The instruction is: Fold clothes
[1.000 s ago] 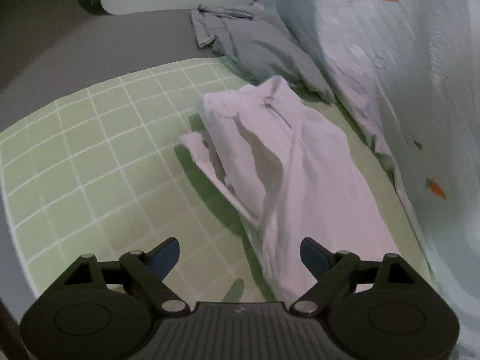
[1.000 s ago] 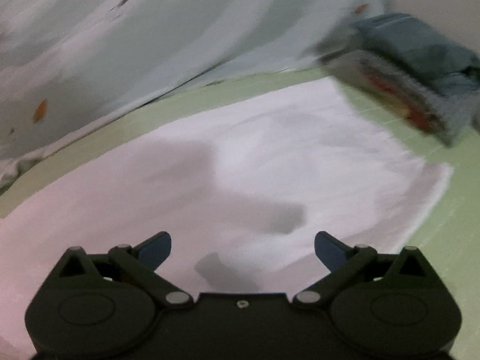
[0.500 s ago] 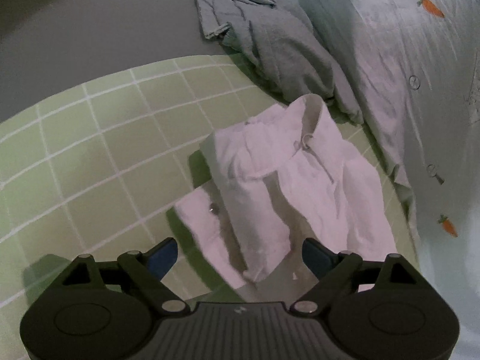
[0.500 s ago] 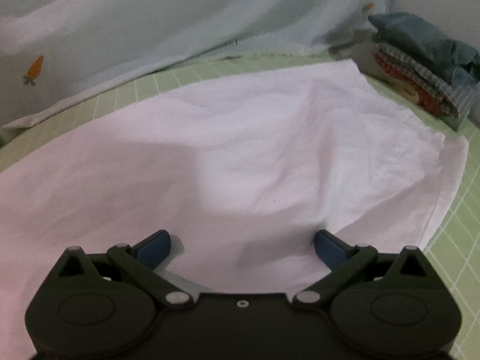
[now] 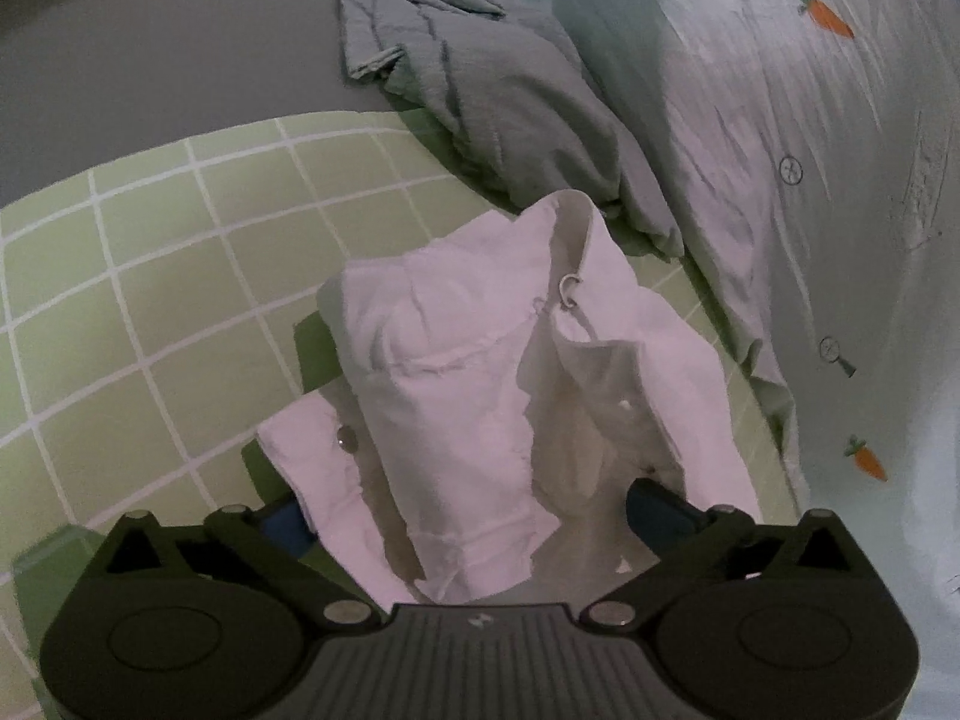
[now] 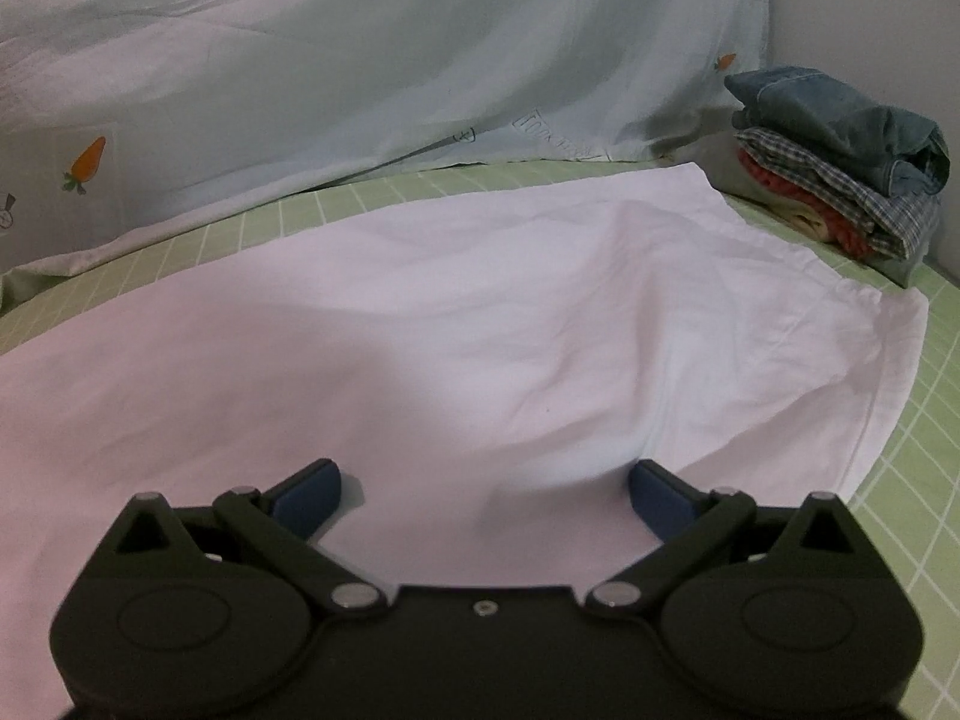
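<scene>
I have the white shirt lying on the green checked sheet, its collar end bunched up toward the sheet's far edge, its body spread flat toward the pile of folded clothes in the corner.

My left gripper is spread wide, with the crumpled collar and button strip sitting between its fingers, not pinched. My right gripper is also spread wide, low over the flat body of the shirt, holding nothing.

I judge the cloth thin, light and limp: it will sag and slide off itself, so a hold on a single layer in the middle would only drag up a peak. I would take hold at a seam or hem, where the cloth is doubled and stiffer, namely the collar or shoulder on the left and the bottom hem on the right.

The left view alone shows the collar, the buttons and a grey garment just beyond it. The right view alone shows the hem, the folded pile and how smooth the body lies. Both show the carrot-print quilt along the sheet's edge.
</scene>
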Demonstrator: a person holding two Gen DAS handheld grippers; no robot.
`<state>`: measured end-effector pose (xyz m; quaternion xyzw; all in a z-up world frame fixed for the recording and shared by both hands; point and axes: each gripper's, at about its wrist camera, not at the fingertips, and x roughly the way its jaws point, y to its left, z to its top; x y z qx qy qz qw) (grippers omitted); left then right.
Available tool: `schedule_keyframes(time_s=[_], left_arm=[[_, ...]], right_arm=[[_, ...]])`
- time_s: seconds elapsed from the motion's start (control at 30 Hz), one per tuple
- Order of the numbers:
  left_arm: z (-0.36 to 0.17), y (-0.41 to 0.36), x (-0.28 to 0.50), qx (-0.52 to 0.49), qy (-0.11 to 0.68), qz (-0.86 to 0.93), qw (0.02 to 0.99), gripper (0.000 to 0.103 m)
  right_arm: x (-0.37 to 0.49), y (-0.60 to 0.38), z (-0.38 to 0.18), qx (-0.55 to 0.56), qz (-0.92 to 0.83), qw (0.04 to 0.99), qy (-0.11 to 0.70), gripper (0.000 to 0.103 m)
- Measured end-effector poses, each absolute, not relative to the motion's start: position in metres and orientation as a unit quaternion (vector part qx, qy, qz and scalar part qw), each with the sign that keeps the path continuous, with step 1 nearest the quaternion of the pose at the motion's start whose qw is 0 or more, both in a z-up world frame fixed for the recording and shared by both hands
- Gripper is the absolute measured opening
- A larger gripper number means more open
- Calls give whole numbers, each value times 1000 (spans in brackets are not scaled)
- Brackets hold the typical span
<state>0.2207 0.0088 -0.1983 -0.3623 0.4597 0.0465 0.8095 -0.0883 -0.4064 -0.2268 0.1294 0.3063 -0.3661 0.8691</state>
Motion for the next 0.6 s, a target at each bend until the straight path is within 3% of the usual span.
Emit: schedule_keyframes(time_s=[0.13,0.2,0.27,0.47,0.6], left_arm=[[-199,8,224,-358,461,61,810,102],[-197,8,226,-351,463,72,811,93],[-195,7,228,-326,468,85,817,48],[-184,6,229,-328,459,69,823,13],[-149,-20,225,-230,428,22,874,10]], right_arm=[[-89,-406,-227,129,-366,870,305,103],[-89,-406,-227,129,-367,870,305,103],[-89,-406,-227,129,-366,870,304,103],[-89,-406,-226,129,-366,870,304,103],[-90,-406,-226,130,-365,871,303,103]])
